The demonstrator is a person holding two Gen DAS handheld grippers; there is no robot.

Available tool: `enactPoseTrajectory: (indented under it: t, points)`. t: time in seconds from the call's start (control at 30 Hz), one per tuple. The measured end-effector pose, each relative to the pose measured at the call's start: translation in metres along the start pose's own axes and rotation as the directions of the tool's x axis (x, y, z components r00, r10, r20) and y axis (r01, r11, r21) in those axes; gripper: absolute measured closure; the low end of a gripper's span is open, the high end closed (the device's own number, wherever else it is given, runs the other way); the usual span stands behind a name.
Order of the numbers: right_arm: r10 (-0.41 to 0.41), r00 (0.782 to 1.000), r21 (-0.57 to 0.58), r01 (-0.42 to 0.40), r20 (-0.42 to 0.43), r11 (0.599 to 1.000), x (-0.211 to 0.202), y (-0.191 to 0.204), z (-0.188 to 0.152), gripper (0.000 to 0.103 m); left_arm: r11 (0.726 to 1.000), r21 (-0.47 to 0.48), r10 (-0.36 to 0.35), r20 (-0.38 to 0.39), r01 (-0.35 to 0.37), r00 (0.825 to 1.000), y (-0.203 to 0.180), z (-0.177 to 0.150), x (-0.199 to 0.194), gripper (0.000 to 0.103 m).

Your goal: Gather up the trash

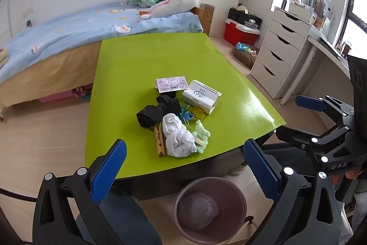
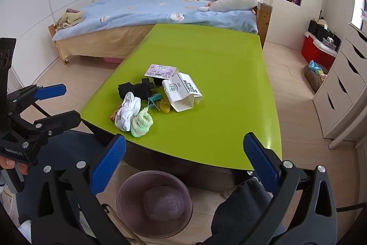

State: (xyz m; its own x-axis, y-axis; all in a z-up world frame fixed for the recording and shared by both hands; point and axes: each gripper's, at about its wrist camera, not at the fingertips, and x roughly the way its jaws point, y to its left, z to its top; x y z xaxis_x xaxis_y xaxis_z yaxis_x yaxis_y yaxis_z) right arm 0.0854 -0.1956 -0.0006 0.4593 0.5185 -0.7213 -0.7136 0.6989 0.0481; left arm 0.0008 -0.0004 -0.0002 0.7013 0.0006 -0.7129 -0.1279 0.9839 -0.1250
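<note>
A pile lies on the green table (image 1: 160, 56) (image 2: 229, 75): a white "cotton socks" box (image 1: 201, 95) (image 2: 182, 91), a purple card pack (image 1: 170, 84) (image 2: 160, 71), black socks (image 1: 158, 111) (image 2: 135, 87), white socks (image 1: 177, 138) (image 2: 127, 111), pale green socks (image 1: 201, 136) (image 2: 142, 122), binder clips (image 1: 187, 116), a yellow tape (image 1: 198, 112) (image 2: 165, 107) and wooden clothespins (image 1: 159, 144). A mauve bin (image 1: 209, 210) (image 2: 154, 202) stands on the floor below the near table edge. My left gripper (image 1: 183, 172) and right gripper (image 2: 184, 169) are open and empty, above the bin.
A bed with a blue cover (image 1: 80, 24) (image 2: 160, 8) lies behind the table. A white drawer unit (image 1: 279, 49) (image 2: 344, 88) and a red box (image 1: 240, 31) (image 2: 317, 49) stand at the right. The person's knees (image 2: 238, 210) are beside the bin.
</note>
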Motion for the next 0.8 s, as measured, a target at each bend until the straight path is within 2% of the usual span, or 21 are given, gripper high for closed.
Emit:
enactPoseTrajectory:
  t: [0.37, 0.4, 0.8]
  points:
    - [0.012, 1.0, 0.015, -0.012, 0.001, 1.0, 0.0, -0.003, -0.002, 0.003, 1.0, 0.02, 0.001, -0.024, 0.0, 1.0, -0.007, 0.003, 0.005, 0.005]
    - [0.011, 1.0, 0.016, -0.011, 0.001, 1.0, 0.0, -0.003, -0.002, 0.003, 1.0, 0.018, 0.002, -0.018, -0.002, 1.0, -0.009, -0.006, 0.005, 0.005]
    - [0.008, 1.0, 0.038, -0.008, 0.003, 0.999, -0.006, -0.003, -0.002, 0.003, 1.0, 0.012, 0.009, 0.011, -0.009, 1.0, 0.0, -0.007, 0.003, 0.005]
